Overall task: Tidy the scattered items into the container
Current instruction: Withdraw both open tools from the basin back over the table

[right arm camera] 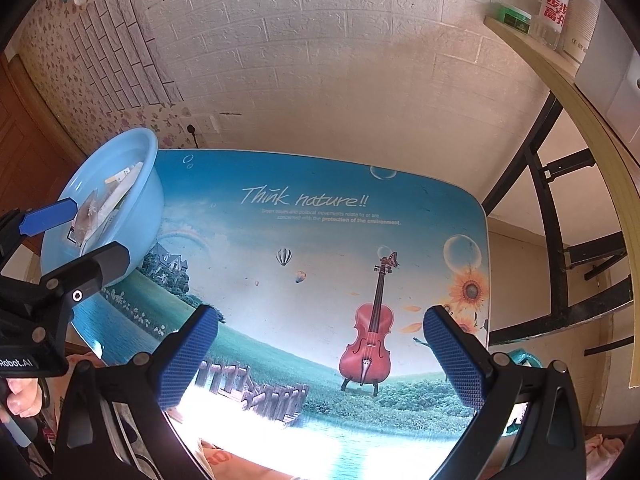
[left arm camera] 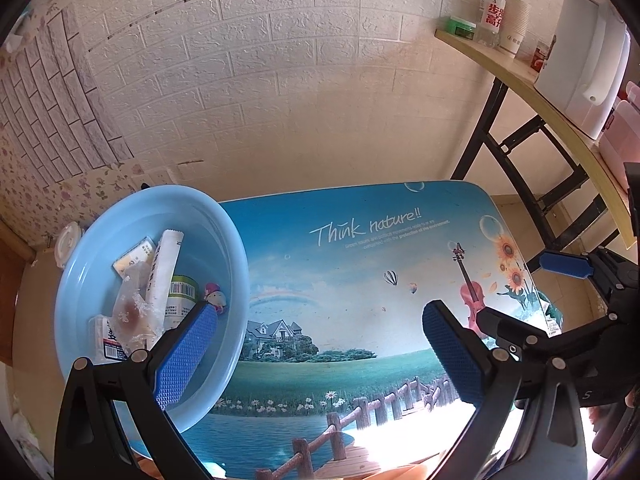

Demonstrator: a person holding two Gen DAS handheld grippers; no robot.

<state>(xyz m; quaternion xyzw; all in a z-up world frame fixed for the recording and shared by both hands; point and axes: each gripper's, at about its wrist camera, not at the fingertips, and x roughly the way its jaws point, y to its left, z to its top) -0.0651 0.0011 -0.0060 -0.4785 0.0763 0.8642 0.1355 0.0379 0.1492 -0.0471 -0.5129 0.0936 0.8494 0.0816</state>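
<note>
— Hovering wide apart, both? Left gripper (left arm camera: pixel 320 354), right gripper (right arm camera: pixel 320 354)?
— Yes, gaping, holding nothing. Blue basin (left arm camera: pixel 236 248) sits at the table's (right arm camera: pixel 320 240) far left corner, packets (left arm camera: pixel 164 276) inside.

Left gripper (left arm camera: pixel 320 356) spread wide; right gripper (right arm camera: pixel 320 356) likewise.

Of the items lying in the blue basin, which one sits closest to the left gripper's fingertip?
The small round toy with the pink top, right beside the fingertip of the left gripper. The other things in the basin are flat packets and wrappers further left.
</note>
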